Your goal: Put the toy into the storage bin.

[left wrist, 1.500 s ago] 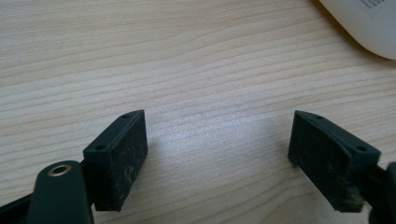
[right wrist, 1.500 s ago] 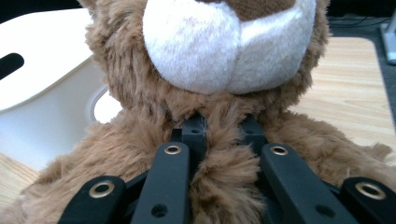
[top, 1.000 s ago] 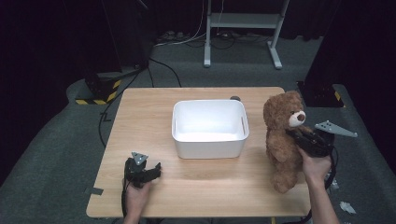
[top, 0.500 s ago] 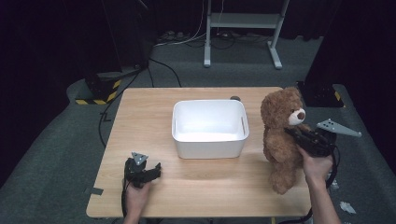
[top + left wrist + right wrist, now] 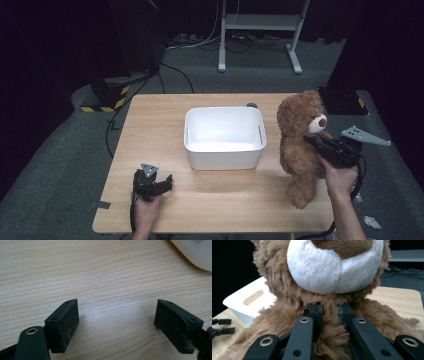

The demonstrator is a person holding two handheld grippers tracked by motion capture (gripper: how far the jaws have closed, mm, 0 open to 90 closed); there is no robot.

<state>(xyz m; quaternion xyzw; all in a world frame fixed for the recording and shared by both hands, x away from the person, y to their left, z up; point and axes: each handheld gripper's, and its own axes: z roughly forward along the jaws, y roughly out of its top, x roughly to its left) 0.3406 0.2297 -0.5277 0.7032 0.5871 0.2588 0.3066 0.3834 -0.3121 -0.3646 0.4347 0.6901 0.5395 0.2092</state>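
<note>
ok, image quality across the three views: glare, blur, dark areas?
High view: surroundings nearly black, white bin bright, soft shadow on the table. Left gripper view: sharp, with faint sheen on the wood between open jaws. Right gripper view: teddy bear fur crisp, background dark.

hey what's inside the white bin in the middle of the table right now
The white bin looks empty: its bare white floor and far wall show in the high view. The near wall hides a strip of floor just behind it. The teddy bear is outside, to its right, pinched in the right claw.
</note>
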